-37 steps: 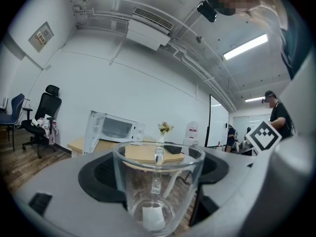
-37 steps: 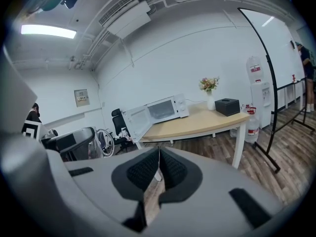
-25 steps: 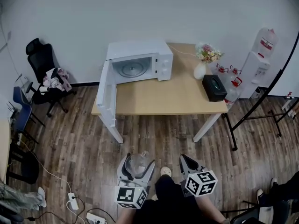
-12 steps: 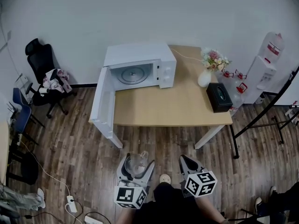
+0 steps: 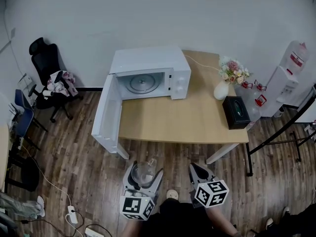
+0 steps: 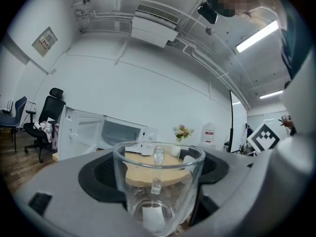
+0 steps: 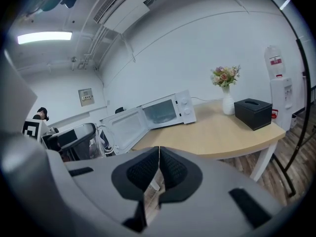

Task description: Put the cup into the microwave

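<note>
Right now my left claw (image 5: 146, 169) is clamped on the cup (image 6: 158, 179), a clear glass one with a handle. It stands upright between the dark pads (image 6: 101, 174), rim up. I hold it over the wood floor (image 5: 74, 147), just short of the table (image 5: 187, 120) and well apart from the microwave (image 5: 148, 73). My right claw (image 7: 158, 168) is beside the left, level with it, jaws pressed together pad to pad. The microwave sits at the table's far left corner against the wall. Its door (image 5: 105, 116) is swung wide to the left, past the table's edge, and the round plate (image 5: 141, 83) shows inside. To its right on the table stand a white vase (image 5: 220, 90) of flowers and, just in front of that, a black box (image 5: 236, 112). A black chair (image 5: 44, 65) with clothes on it stands left of the table by the wall. A white water dispenser (image 5: 289, 75) stands at the far right.
</note>
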